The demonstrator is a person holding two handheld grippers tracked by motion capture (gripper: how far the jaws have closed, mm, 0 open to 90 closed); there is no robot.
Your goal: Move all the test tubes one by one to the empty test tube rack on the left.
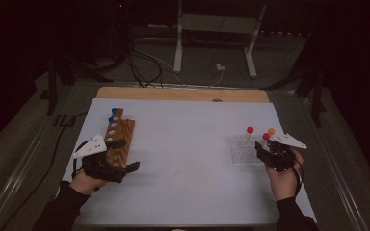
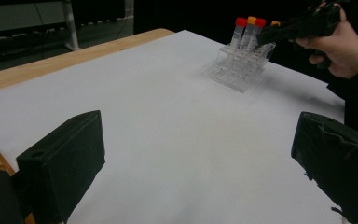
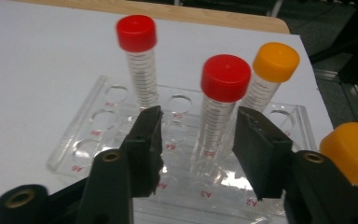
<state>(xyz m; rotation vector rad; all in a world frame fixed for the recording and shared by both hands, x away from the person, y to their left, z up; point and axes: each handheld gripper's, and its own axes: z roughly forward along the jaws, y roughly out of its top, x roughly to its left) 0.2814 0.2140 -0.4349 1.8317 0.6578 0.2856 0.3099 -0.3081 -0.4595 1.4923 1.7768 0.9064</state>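
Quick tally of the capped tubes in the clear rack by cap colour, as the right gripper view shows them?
Red-capped tubes: 2
Orange-capped tubes: 2
Total: 4 tubes in the clear rack

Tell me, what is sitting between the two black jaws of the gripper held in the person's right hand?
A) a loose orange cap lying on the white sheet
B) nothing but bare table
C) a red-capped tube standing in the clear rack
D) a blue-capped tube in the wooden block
C: in the right gripper view the right gripper has its jaws apart on either side of a red-capped tube standing in the clear rack.
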